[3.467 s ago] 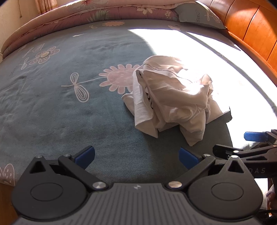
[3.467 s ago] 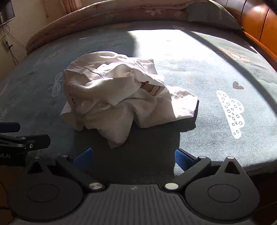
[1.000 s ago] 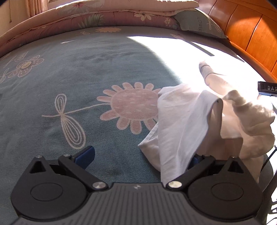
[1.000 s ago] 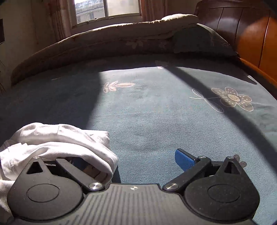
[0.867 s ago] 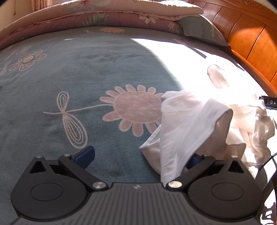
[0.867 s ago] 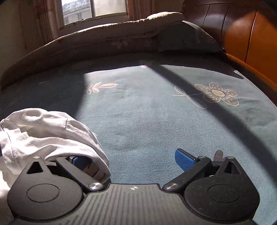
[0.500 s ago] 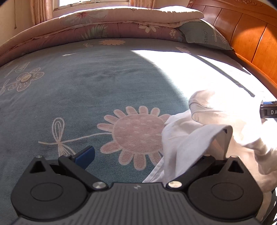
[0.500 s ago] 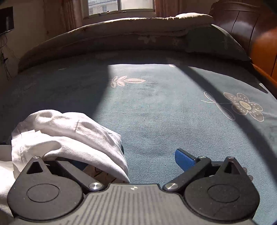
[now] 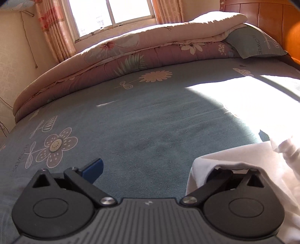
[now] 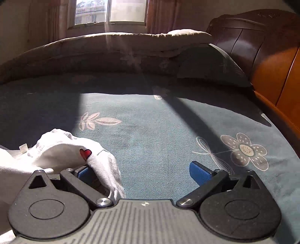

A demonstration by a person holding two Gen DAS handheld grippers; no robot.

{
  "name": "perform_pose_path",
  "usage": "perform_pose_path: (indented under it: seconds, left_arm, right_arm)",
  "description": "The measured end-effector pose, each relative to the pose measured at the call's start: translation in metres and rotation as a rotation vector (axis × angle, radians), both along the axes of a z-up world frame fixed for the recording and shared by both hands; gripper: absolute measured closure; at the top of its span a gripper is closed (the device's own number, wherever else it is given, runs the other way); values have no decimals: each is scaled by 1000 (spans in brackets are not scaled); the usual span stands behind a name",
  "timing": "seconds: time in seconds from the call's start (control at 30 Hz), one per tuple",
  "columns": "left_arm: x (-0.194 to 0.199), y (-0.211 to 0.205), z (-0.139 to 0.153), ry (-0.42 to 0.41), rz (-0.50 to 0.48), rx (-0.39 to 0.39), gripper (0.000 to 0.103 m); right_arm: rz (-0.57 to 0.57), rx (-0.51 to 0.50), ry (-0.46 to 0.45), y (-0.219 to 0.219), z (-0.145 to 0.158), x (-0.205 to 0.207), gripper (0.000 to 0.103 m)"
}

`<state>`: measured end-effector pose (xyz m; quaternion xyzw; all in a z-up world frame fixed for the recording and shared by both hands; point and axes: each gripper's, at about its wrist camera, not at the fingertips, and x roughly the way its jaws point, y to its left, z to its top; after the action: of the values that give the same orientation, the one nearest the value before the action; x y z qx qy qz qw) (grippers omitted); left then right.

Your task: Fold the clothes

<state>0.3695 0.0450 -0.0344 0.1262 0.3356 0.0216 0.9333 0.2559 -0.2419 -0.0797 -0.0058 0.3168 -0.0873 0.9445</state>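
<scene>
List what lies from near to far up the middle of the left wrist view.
Grey ribbed tool body → teal flower-print bedsheet → rolled pink floral quilt → sunlit window.

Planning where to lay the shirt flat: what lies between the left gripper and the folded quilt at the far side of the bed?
Only bare blue bedsheet with printed flowers, seen in the left wrist view, between left gripper and quilt.

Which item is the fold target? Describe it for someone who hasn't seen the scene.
Start from the blue-green bedsheet with pale flower prints that covers the bed. At its near edge, a crumpled white cotton garment is draped over the inner fingers of both grippers. It is the only loose white cloth there and carries a small red heart print.
</scene>
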Motion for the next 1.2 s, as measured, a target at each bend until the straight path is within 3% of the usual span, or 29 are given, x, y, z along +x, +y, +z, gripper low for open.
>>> perform_pose_path:
  seconds: [0.2, 0.3, 0.37, 0.6, 0.73, 0.87, 1.0, 1.07, 1.2]
  left_arm:
    - [48, 23, -34, 156, 114, -22, 0]
    - [51, 42, -47, 197, 149, -86, 0]
    - [49, 55, -45, 203, 173, -123, 0]
    - [32, 111, -6, 142, 304, -119, 0]
    - [21, 145, -15, 204, 399, -74, 0]
    - [7, 180, -26, 238, 477, -91, 0]
    - [3, 199, -24, 242, 525, -104, 0]
    - [1, 198, -23, 287, 488, -111, 3]
    - [-14, 178, -19, 386, 281, -146, 2]
  right_arm:
    - [21, 33, 70, -2, -10, 13, 0]
    - [41, 46, 71, -3, -8, 4, 0]
    - [54, 55, 69, -4, -6, -3, 0]
    - [98, 82, 67, -4, 1, -23, 0]
    - [169, 95, 106, 13, 6, -24, 0]
    - [239, 68, 76, 28, 19, -41, 0]
    - [233, 55, 83, 25, 21, -48, 0]
    - [211, 58, 96, 19, 20, -48, 0]
    - [178, 99, 103, 12, 16, -43, 0]
